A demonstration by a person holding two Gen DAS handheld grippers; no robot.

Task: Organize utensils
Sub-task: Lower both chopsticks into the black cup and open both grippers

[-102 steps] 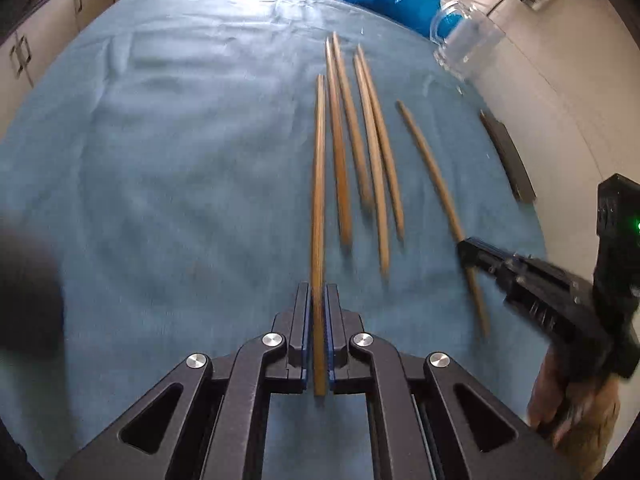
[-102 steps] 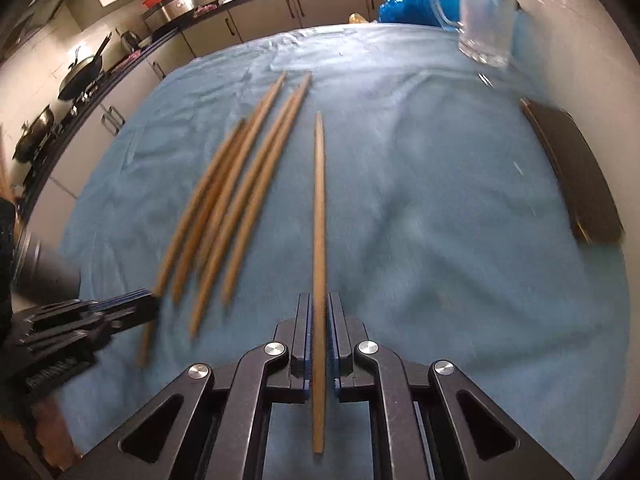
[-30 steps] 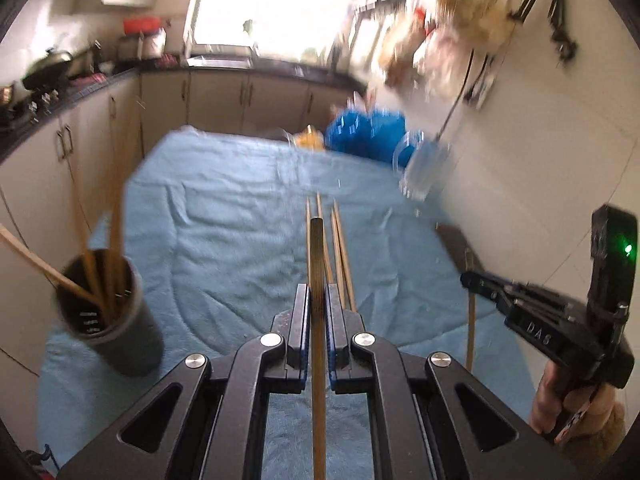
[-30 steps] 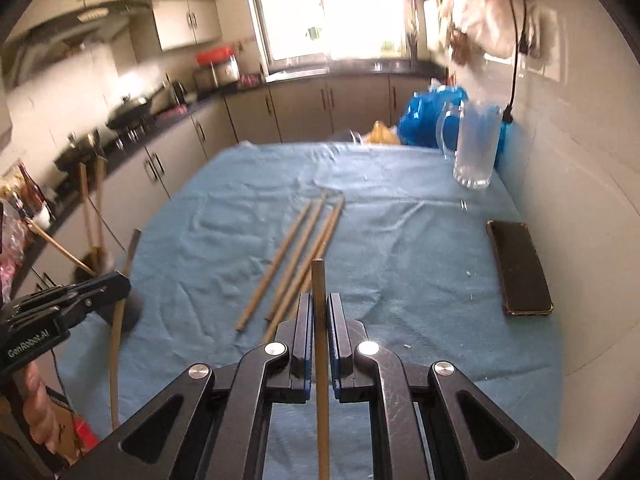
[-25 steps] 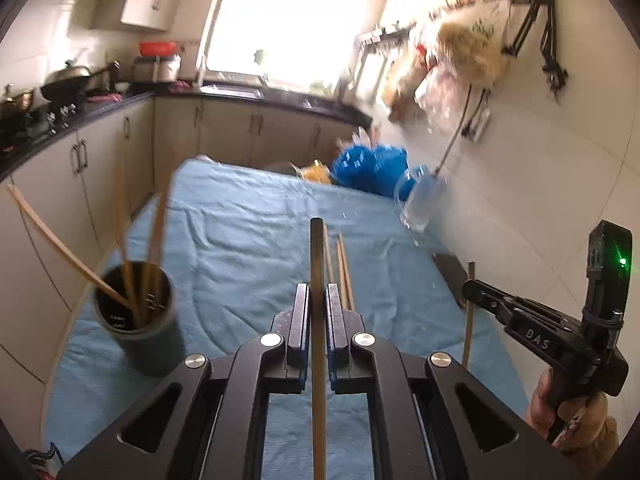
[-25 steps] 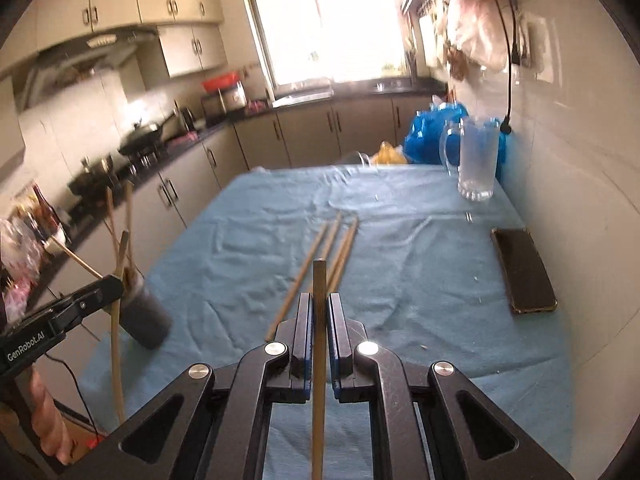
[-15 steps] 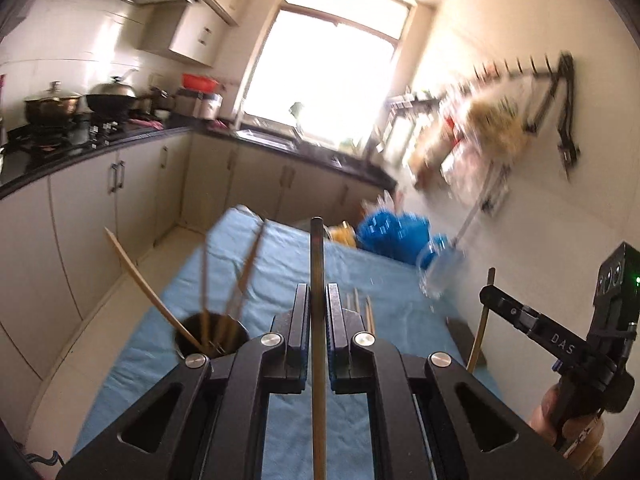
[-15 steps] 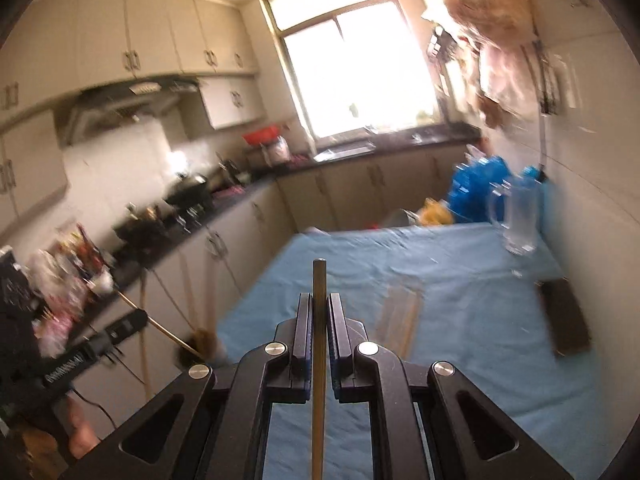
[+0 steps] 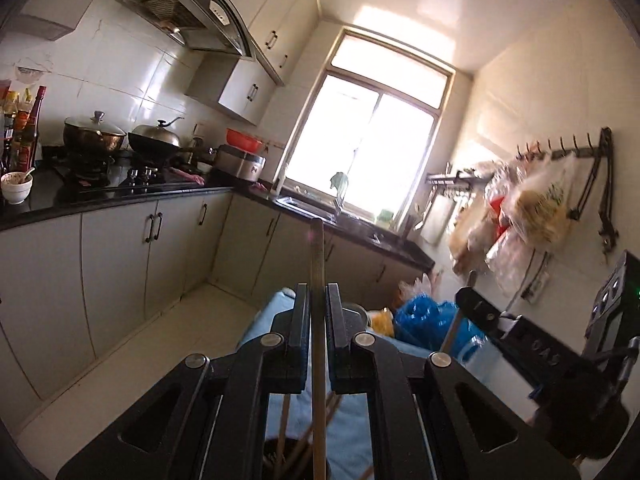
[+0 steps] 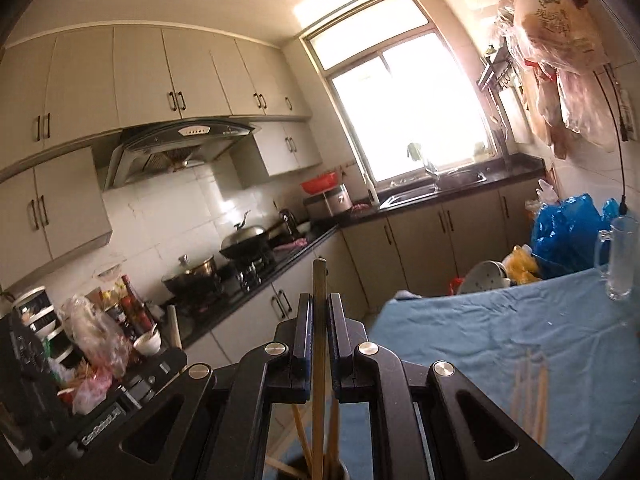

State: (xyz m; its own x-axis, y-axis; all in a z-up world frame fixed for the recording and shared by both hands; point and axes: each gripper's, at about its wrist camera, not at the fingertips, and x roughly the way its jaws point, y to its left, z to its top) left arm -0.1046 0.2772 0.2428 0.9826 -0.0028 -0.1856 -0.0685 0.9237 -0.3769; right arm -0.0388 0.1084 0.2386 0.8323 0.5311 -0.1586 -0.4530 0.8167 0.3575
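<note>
Chopstick (image 9: 317, 320) pinched upright in left gripper (image 9: 317, 304) jaws, above dark holder (image 9: 280, 462). Second chopstick (image 10: 319, 344) pinched in right gripper (image 10: 319, 312) jaws, above same holder (image 10: 316, 470). Loose chopsticks (image 10: 534, 388) on blue tabletop (image 10: 500, 328).

Mirrored "DAS" on the right tool (image 9: 520, 334); Chinese print, unreadable, on a hanging bag (image 10: 554, 16)

Both tools (image 9: 318, 308) (image 10: 319, 316) clamped, tilted upward.
</note>
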